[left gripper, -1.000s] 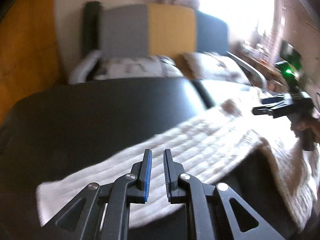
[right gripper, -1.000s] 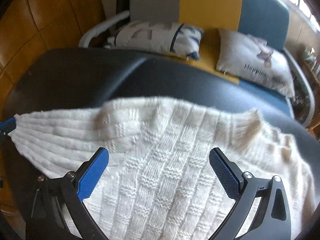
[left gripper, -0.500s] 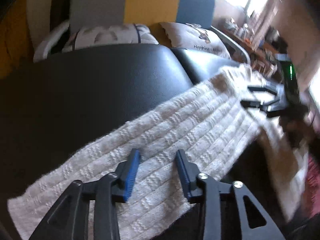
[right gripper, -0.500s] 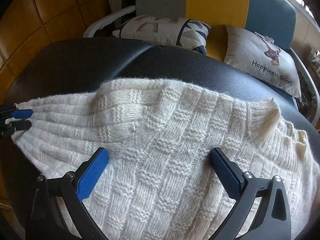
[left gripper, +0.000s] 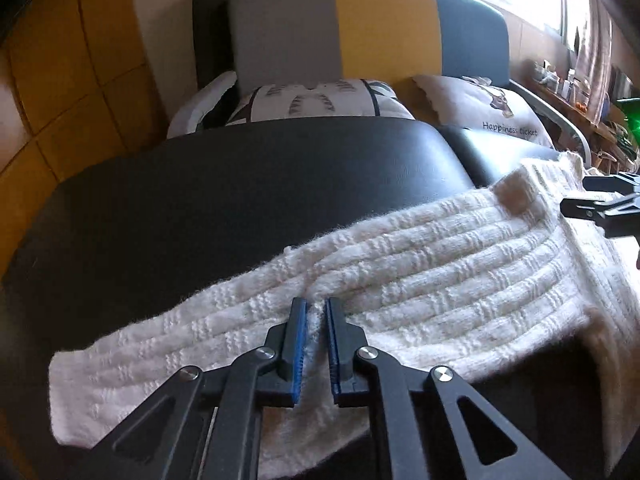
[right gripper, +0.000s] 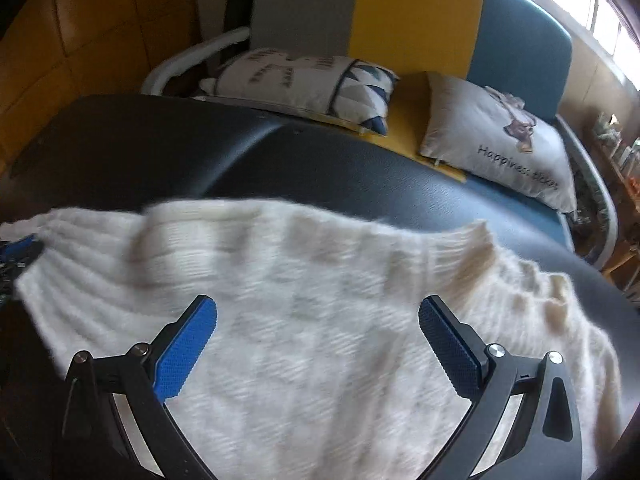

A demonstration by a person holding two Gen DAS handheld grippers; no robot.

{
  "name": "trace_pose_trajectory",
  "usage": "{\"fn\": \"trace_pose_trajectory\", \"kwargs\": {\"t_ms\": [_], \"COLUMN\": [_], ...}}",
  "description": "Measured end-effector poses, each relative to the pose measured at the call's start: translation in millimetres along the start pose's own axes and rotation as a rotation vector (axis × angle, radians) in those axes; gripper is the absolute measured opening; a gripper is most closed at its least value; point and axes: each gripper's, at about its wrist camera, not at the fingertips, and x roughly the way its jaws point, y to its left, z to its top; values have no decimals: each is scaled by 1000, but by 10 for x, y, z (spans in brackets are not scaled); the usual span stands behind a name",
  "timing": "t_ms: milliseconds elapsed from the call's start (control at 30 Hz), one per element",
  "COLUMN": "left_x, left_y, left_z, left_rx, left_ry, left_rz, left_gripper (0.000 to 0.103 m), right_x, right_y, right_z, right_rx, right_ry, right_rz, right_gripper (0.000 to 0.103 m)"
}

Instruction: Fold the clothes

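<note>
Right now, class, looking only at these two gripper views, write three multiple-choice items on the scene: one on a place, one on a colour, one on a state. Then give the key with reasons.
1. Where does the white knitted sweater lie?
A. on the black padded table
B. on the sofa
C. on the floor

2. What colour is the middle panel of the sofa back?
A. red
B. yellow
C. green

3. How does the right hand-held gripper stand?
A. shut on a pillow
B. shut on the sweater
C. wide open above the sweater

Key
1 A: the knit spreads over the black surface.
2 B: a yellow panel sits between the grey and the blue one.
3 C: its blue pads stand far apart, with nothing pinched between them.
</note>
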Motion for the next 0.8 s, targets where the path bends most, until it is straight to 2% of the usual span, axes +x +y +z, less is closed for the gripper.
{"fn": "trace_pose_trajectory", "kwargs": {"t_ms": [67, 200, 300, 367, 467, 533, 600, 700, 800], "left_x": [8, 54, 35, -26, -218, -243, -174, 38, 40], "left_y": [6, 100, 66, 105, 149, 173, 189, 226, 296], "left_z": [-1, 44, 51, 59, 80, 100, 104, -4, -58], "left_rx": [6, -102, -91, -122, -137, -143, -143, -131, -152], "left_ry": [2, 40, 45, 42, -55, -73, -41, 38, 5], "left_rz": [7, 22, 54, 38, 40, 34, 38, 84, 74], "left_gripper": [10, 13, 14, 14, 12, 12, 12, 13, 14], "right_x": [129, 245, 237, 163, -12, -40, 19, 376, 494], "right_y": [-40, -83, -102, -117, -85, -7, 94, 229, 134], "right_z": [54, 154, 149, 157, 221, 309, 413, 472, 457], "right_rx": [31, 112, 129, 114, 71, 43, 18, -23, 64], "right_ry": [14, 3, 8, 16, -40, -64, -63, 24, 14], "right_rz": [-13, -54, -42, -27, 30, 45, 31, -43, -15], "right_gripper": [103, 103, 103, 103, 103, 103, 103, 103, 103]}}
